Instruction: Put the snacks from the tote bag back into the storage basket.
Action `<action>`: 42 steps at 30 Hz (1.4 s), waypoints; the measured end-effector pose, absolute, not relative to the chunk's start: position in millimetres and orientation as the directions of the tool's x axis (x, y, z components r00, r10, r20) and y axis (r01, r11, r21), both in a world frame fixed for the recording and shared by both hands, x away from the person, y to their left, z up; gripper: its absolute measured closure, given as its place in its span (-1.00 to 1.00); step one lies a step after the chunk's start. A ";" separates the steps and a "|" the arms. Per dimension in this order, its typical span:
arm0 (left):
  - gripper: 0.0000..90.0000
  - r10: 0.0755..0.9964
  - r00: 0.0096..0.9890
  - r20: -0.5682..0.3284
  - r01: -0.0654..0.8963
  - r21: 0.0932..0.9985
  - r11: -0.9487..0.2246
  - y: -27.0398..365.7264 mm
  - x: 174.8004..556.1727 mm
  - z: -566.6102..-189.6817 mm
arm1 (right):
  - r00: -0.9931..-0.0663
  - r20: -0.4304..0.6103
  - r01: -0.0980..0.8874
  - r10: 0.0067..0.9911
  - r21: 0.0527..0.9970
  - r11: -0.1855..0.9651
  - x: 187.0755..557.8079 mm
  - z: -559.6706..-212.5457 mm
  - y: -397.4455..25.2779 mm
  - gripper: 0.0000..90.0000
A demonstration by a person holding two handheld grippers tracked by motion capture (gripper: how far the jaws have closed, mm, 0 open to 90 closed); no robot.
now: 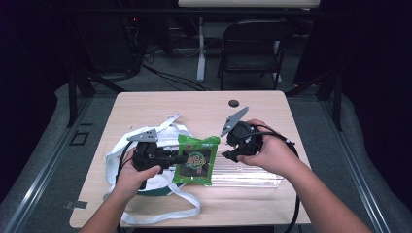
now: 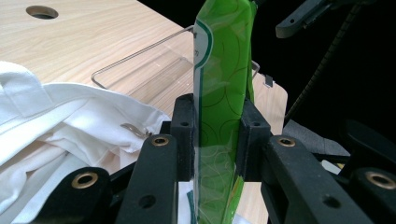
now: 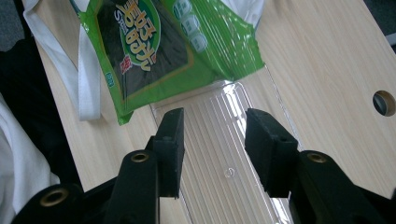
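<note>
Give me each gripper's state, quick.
Left gripper: shut on the green foil snack packet.
Right gripper: open, holding nothing, above the clear plastic tray.

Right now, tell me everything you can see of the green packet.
The green packet is a flat, glossy plastic pouch with a dark middle panel, yellow lettering and a clear strip along one edge. The left gripper is shut on one edge, holding it over the end of the clear tray, beside the white bag.
</note>
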State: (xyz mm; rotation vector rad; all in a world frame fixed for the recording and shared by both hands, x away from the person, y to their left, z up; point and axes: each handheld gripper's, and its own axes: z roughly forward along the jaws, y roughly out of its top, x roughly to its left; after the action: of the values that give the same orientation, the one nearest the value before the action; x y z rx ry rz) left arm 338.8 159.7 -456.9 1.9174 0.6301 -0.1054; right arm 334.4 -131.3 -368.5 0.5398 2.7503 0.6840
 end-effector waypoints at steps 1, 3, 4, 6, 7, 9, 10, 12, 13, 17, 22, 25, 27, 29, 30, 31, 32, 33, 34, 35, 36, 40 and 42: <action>0.62 0.378 0.857 -0.352 0.472 0.830 -0.297 159.3 338.5 -456.9 | -0.901 -0.153 0.288 0.407 0.491 0.822 334.8 -367.7 -130.0 0.29; 0.62 0.378 0.855 -0.355 0.475 0.829 -0.296 158.7 338.2 -457.2 | -0.904 -0.155 0.281 0.398 0.486 0.828 335.1 -365.4 -127.6 0.28; 0.62 0.377 0.856 -0.354 0.473 0.829 -0.298 158.8 338.4 -457.3 | -0.908 -0.154 0.276 0.391 0.484 0.831 335.5 -363.3 -126.2 0.27; 0.62 0.377 0.856 -0.355 0.475 0.829 -0.297 158.8 338.4 -457.3 | -0.910 -0.159 0.266 0.383 0.484 0.834 336.1 -359.5 -124.2 0.25; 0.62 0.377 0.856 -0.355 0.474 0.829 -0.296 158.8 338.3 -457.3 | -0.909 -0.157 0.269 0.387 0.489 0.830 336.0 -358.6 -123.2 0.25; 0.62 0.374 0.858 -0.352 0.471 0.830 -0.298 158.6 338.4 -457.4 | -0.912 -0.157 0.264 0.379 0.483 0.835 336.6 -354.8 -120.9 0.24; 0.62 0.373 0.857 -0.355 0.473 0.830 -0.296 158.1 338.2 -457.5 | -0.914 -0.150 0.265 0.378 0.484 0.834 336.7 -353.4 -119.2 0.23; 0.62 0.373 0.858 -0.353 0.471 0.830 -0.299 157.5 338.1 -457.8 | -0.916 -0.155 0.258 0.370 0.478 0.839 337.5 -351.2 -116.4 0.22; 0.62 0.373 0.859 -0.352 0.471 0.829 -0.301 157.2 337.9 -457.8 | -0.917 -0.159 0.254 0.365 0.472 0.844 337.8 -350.0 -114.9 0.21; 0.62 0.367 0.862 -0.349 0.467 0.830 -0.306 156.1 337.6 -458.2 | -0.920 -0.171 0.239 0.351 0.463 0.853 338.3 -345.5 -109.2 0.18; 0.62 0.363 0.865 -0.347 0.463 0.831 -0.309 155.2 337.6 -459.0 | -0.924 -0.178 0.226 0.338 0.459 0.859 338.4 -340.1 -102.9 0.14; 0.62 0.361 0.864 -0.350 0.465 0.831 -0.306 154.5 337.1 -459.1 | -0.928 -0.172 0.222 0.332 0.460 0.859 338.7 -338.7 -99.3 0.12; 0.62 0.360 0.865 -0.348 0.463 0.831 -0.309 154.3 337.1 -459.1 | -0.930 -0.172 0.218 0.325 0.451 0.865 339.4 -338.0 -97.4 0.12; 0.62 0.359 0.866 -0.348 0.463 0.831 -0.309 154.2 337.0 -459.1 | -0.932 -0.172 0.217 0.320 0.445 0.869 340.2 -338.0 -95.0 0.11; 0.62 0.360 0.866 -0.347 0.462 0.831 -0.309 154.2 337.0 -459.1 | -0.932 -0.171 0.215 0.318 0.444 0.870 340.3 -338.1 -93.9 0.12; 0.62 0.358 0.868 -0.344 0.459 0.832 -0.311 154.2 337.0 -459.0 | -0.935 -0.169 0.212 0.312 0.438 0.874 340.5 -337.6 -92.9 0.11; 0.62 0.357 0.869 -0.343 0.457 0.833 -0.312 154.1 337.0 -459.0 | -0.936 -0.163 0.212 0.311 0.444 0.870 340.8 -338.0 -92.0 0.11; 0.62 0.356 0.869 -0.343 0.457 0.833 -0.312 153.8 336.7 -458.9 | -0.938 -0.164 0.207 0.304 0.438 0.875 341.5 -337.6 -91.3 0.12; 0.62 0.354 0.870 -0.344 0.456 0.833 -0.312 153.5 336.5 -458.8 | -0.939 -0.159 0.209 0.306 0.443 0.872 342.0 -338.2 -90.5 0.12; 0.62 0.353 0.871 -0.343 0.455 0.834 -0.312 153.1 336.3 -458.8 | -0.940 -0.161 0.204 0.299 0.436 0.877 342.9 -337.9 -89.9 0.12; 0.62 0.350 0.873 -0.339 0.451 0.834 -0.317 153.0 336.3 -458.6 | -0.941 -0.158 0.207 0.300 0.431 0.878 343.3 -337.7 -89.3 0.12; 0.62 0.347 0.875 -0.339 0.449 0.836 -0.315 151.4 335.1 -458.5 | -0.946 -0.146 0.205 0.290 0.426 0.881 345.1 -338.5 -87.3 0.12; 0.62 0.344 0.877 -0.336 0.446 0.837 -0.317 151.2 334.8 -458.1 | -0.949 -0.139 0.203 0.284 0.420 0.884 345.8 -339.0 -86.0 0.12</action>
State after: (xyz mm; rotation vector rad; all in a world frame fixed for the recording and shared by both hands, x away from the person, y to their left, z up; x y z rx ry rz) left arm 334.8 151.2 -458.1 1.9328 0.5815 -0.1139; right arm 345.8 -86.0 -339.0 0.3733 2.8567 0.6060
